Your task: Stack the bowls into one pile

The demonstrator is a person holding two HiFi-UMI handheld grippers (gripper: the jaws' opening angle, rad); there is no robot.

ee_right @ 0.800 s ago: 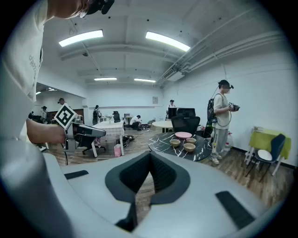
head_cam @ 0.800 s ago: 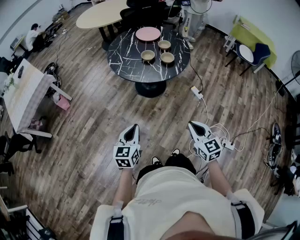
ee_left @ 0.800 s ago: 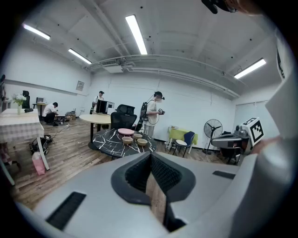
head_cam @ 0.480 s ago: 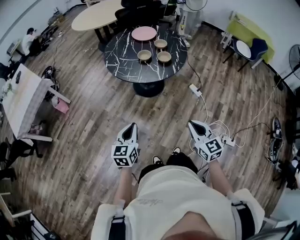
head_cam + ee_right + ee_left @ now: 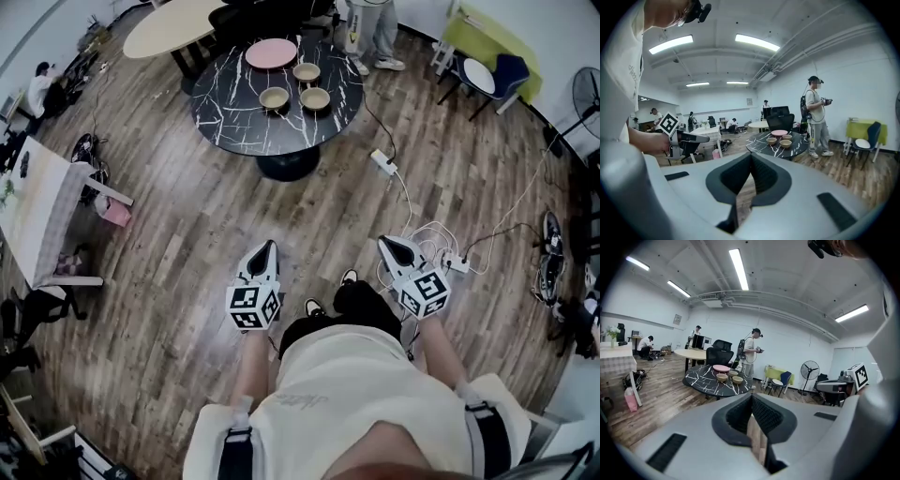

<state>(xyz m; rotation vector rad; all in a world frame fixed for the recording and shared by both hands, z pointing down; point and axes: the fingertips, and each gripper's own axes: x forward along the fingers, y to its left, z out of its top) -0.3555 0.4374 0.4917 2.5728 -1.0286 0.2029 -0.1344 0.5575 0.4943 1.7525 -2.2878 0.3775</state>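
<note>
Three small tan bowls (image 5: 275, 97) (image 5: 306, 72) (image 5: 315, 98) sit apart on a round black marble table (image 5: 234, 117), beside a pink plate (image 5: 270, 53). The table stands well ahead of me across the wooden floor. My left gripper (image 5: 266, 249) and right gripper (image 5: 394, 248) are held low in front of my body, both shut and empty. In the left gripper view the bowls (image 5: 722, 377) and the plate (image 5: 721, 368) appear small and distant above the closed jaws. The right gripper view shows the same bowls (image 5: 785, 143) and plate (image 5: 779, 133) far off.
A white power strip (image 5: 382, 162) and cables (image 5: 427, 246) lie on the floor between me and the table. A person (image 5: 816, 117) stands behind the table. A beige table (image 5: 173, 25), black chairs, a patterned table (image 5: 37, 206) at left and a fan (image 5: 809, 368) surround the area.
The marble table with the bowls has shifted up and left in the head view. Both grippers keep the same pose, shut.
</note>
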